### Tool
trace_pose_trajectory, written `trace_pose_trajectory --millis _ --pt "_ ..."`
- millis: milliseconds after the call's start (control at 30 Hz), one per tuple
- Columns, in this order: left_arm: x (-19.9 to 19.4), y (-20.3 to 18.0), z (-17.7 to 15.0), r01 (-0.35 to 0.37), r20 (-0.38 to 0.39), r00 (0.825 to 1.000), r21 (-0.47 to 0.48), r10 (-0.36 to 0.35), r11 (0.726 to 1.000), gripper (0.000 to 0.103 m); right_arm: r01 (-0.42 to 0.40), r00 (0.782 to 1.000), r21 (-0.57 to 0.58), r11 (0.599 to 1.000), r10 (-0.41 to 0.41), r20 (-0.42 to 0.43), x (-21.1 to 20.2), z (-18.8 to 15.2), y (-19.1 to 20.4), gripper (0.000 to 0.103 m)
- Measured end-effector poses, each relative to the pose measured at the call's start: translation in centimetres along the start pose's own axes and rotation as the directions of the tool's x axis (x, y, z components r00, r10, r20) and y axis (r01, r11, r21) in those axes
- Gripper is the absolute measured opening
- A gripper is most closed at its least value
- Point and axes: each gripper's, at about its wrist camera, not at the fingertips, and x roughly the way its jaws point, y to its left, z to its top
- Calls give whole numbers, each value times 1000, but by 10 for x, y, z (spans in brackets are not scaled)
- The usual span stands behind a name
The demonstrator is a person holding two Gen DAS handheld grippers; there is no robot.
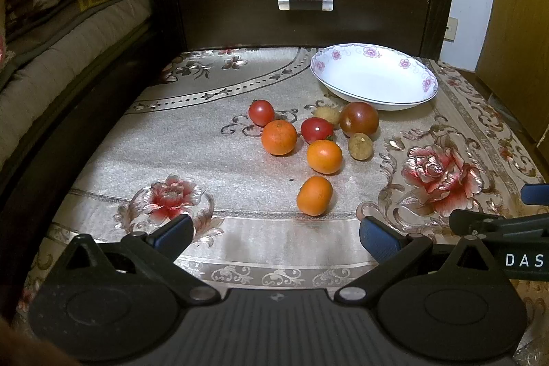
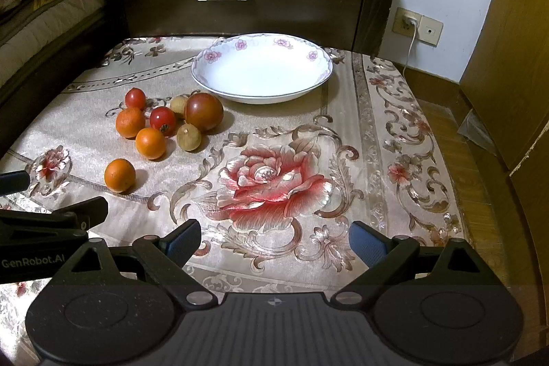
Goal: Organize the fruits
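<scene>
Left wrist view shows our left gripper (image 1: 274, 234) spread wide and holding nothing, above the floral beige tablecloth (image 1: 103, 160), with the nearest small orange citrus fruit (image 1: 314, 195) just ahead. Our right gripper (image 2: 274, 240) is likewise released. Behind the fruit cluster sits a white flower-rimmed ceramic bowl (image 2: 212, 57).

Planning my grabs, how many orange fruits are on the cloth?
3: nearest orange fruit sits alone; middle orange fruit beside a red tomato; far-left orange fruit. None seem hidden.
</scene>
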Motion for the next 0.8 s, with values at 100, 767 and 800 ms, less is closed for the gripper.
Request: trace_pose_trajectory --millis 100,767,800 --pt "0 0 0 4 0 1000 0 -4 1000 103 -2 1000 0 1000 2 -1 0 0 -1 90" --pt "-17 1 8 10 64 998 85 -16 996 103 -37 999 -24 999 37 -6 -4 10 3 87" --pt "-16 1 7 6 65 998 105 -13 994 103 -43 999 -22 999 43 0 -5 13 3 87"
